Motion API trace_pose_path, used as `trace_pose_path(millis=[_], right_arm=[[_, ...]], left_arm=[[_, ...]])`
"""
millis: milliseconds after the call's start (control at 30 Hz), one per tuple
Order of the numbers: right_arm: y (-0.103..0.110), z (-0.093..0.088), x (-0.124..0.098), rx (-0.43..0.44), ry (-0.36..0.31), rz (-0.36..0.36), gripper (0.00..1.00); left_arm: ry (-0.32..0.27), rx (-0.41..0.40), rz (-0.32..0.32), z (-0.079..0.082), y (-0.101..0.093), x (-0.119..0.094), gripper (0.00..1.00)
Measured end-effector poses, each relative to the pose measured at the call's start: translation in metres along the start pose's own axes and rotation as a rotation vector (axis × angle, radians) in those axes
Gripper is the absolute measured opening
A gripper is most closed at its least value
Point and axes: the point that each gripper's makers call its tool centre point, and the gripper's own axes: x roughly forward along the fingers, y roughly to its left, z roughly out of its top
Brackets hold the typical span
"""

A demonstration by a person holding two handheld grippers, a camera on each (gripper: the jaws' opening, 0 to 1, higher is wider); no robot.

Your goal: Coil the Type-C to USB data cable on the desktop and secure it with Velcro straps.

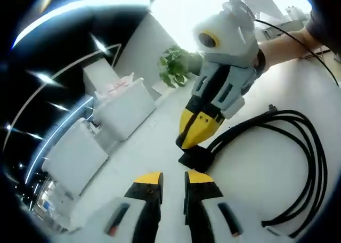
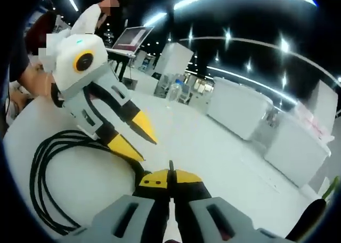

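The coiled black cable (image 1: pixel 298 163) lies on the white counter (image 1: pixel 250 184), its gathered end clamped by the right hand-held gripper (image 1: pixel 193 143), apparently at the strap, while the left hand-held gripper (image 1: pixel 173 181), jaws apart, sits just short of it.

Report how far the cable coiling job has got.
Done: the black cable lies coiled in loops on the white desktop. In hand: the right gripper is shut on the black strap at the bundle; the left gripper stands open. Left: whether the strap is fastened can't be told.

No text, label, brand, number or sign can be read in either view.
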Motion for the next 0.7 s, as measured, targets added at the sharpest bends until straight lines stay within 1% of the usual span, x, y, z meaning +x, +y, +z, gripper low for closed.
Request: trace_pose_path(millis=[33, 133, 200, 300, 367, 400, 467, 533, 600, 700], right_arm=[[0.003, -0.003, 0.002, -0.004, 0.015, 0.023, 0.02], [0.003, -0.011, 0.009, -0.009, 0.045, 0.027, 0.02], [0.001, -0.010, 0.010, 0.003, 0.042, 0.029, 0.02], [0.002, -0.012, 0.011, 0.041, 0.056, 0.059, 0.02], [0.000, -0.014, 0.013, 0.053, 0.065, 0.065, 0.02], [-0.001, -0.019, 0.013, 0.024, 0.093, 0.065, 0.02], [-0.001, -0.018, 0.015, -0.050, 0.088, 0.077, 0.03], [-0.001, -0.020, 0.017, -0.081, 0.098, 0.073, 0.03], [-0.003, -0.019, 0.018, -0.064, 0.090, 0.066, 0.05], [-0.012, -0.020, 0.019, -0.040, 0.070, 0.025, 0.12]], left_arm=[[0.000, 0.000, -0.001, 0.000, 0.000, 0.000, 0.17], [0.000, -0.002, -0.002, 0.000, -0.001, 0.000, 0.17], [0.003, -0.001, -0.003, -0.001, -0.001, 0.001, 0.17], [0.003, -0.003, -0.003, -0.001, -0.001, 0.001, 0.17], [0.002, -0.007, -0.003, -0.002, -0.001, 0.001, 0.17], [0.002, -0.007, -0.003, -0.002, -0.001, 0.001, 0.17], [0.004, -0.006, -0.002, -0.002, -0.001, 0.002, 0.17], [0.003, -0.006, -0.003, -0.003, -0.001, 0.002, 0.17], [0.004, -0.002, -0.001, -0.003, -0.001, 0.002, 0.16], [0.003, -0.006, -0.001, -0.003, -0.001, 0.002, 0.16]])
